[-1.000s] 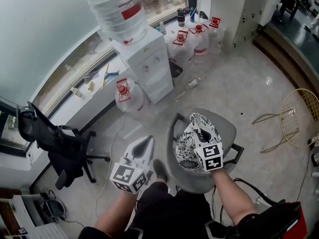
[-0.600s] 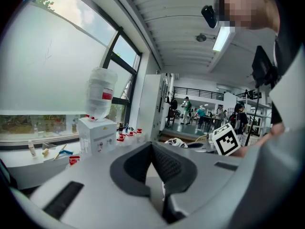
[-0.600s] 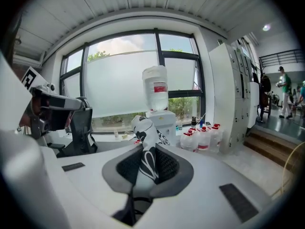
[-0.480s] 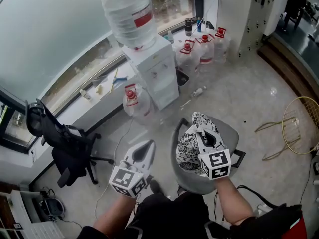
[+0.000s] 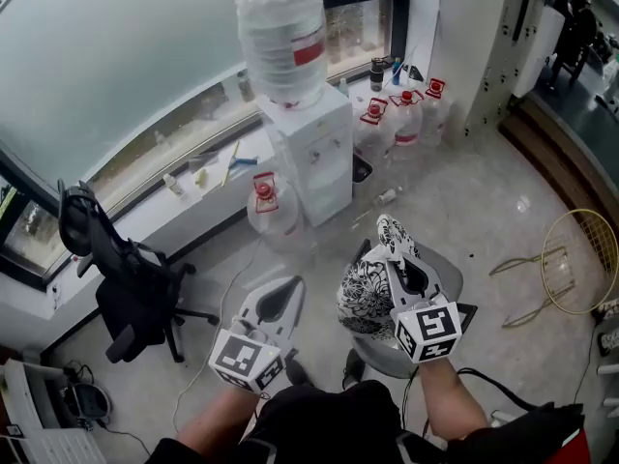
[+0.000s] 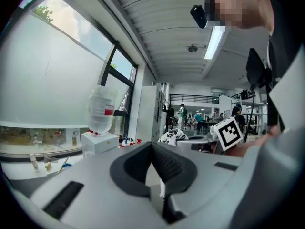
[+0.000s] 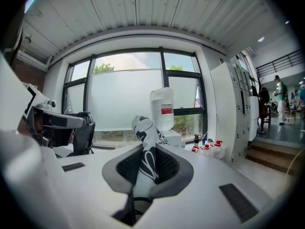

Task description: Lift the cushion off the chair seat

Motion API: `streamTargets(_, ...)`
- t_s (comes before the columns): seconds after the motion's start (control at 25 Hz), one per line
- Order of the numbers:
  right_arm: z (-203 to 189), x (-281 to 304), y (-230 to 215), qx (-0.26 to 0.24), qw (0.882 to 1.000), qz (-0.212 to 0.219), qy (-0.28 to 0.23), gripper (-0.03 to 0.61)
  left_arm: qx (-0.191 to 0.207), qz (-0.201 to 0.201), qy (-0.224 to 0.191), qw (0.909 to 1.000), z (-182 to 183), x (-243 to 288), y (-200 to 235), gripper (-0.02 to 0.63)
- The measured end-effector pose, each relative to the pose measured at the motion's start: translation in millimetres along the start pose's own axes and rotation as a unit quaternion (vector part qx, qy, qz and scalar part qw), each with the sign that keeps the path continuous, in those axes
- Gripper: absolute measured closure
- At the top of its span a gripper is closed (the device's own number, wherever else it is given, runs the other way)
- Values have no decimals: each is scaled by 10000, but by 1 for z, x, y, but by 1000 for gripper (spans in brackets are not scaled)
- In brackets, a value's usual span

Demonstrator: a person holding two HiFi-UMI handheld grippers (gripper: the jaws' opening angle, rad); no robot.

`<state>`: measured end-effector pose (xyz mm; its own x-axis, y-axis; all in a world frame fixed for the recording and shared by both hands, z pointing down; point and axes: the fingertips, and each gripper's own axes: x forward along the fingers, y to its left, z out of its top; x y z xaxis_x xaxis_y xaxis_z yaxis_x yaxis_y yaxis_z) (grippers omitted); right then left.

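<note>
The black-and-white flowered cushion (image 5: pixel 364 286) hangs crumpled above the grey chair seat (image 5: pixel 449 276), clear of it. My right gripper (image 5: pixel 401 259) is shut on a fold of the cushion. In the right gripper view the fabric (image 7: pixel 145 130) runs up between the pads, where my right gripper (image 7: pixel 151 150) pinches it. My left gripper (image 5: pixel 288 286) hovers to the left of the chair, shut, with nothing in it. In the left gripper view the pads of my left gripper (image 6: pixel 153 147) meet, and the cushion (image 6: pixel 172 136) shows beyond them.
A white water dispenser (image 5: pixel 311 153) with a large bottle stands ahead by the window. Several red-capped water jugs (image 5: pixel 404 116) sit on the floor beside it. A black office chair (image 5: pixel 121 288) is at the left, a yellow wire frame (image 5: pixel 571 259) at the right.
Both grippers have risen. The cushion has come up off the chair seat in the right gripper's hold, and the chair now shows lower beneath it.
</note>
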<state>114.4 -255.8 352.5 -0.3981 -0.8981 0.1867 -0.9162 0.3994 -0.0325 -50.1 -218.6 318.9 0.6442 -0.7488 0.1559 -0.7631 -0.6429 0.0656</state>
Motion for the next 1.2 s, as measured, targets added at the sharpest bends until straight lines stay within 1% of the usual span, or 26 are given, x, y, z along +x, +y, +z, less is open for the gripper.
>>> streamTargets(0.16, 20, -1, 22, -45, 9998, -42, -181, 540, -136, 114, -234, 9996, 14, -19, 17, 605)
streamTargets(0.36, 38, -8, 50, -23, 9997, -5, -263, 540, -280, 211, -364, 9987, 20, -48, 35, 605)
streamTargets(0.52, 52, -8, 67, -16, 9994, 42, -354, 540, -269, 279, -510, 9979, 28, -62, 50, 605)
streamTargets(0.68, 63, -7, 83, 41, 9991, 103, -419, 540, -230, 368, -667, 9968, 37, -72, 63, 606)
streamTargets(0.8, 71, -7, 91, 2, 9989, 116, -460, 541, -233, 328, -793, 9960, 46, -76, 67, 606)
streamTargets(0.96, 80, -5, 98, -4, 9985, 147, -525, 543, -174, 332, -896, 9953, 55, -75, 71, 606)
streamTargets(1.2, 87, -3, 104, -48, 9981, 186, -579, 543, -223, 368, -1013, 9939, 64, -76, 80, 606)
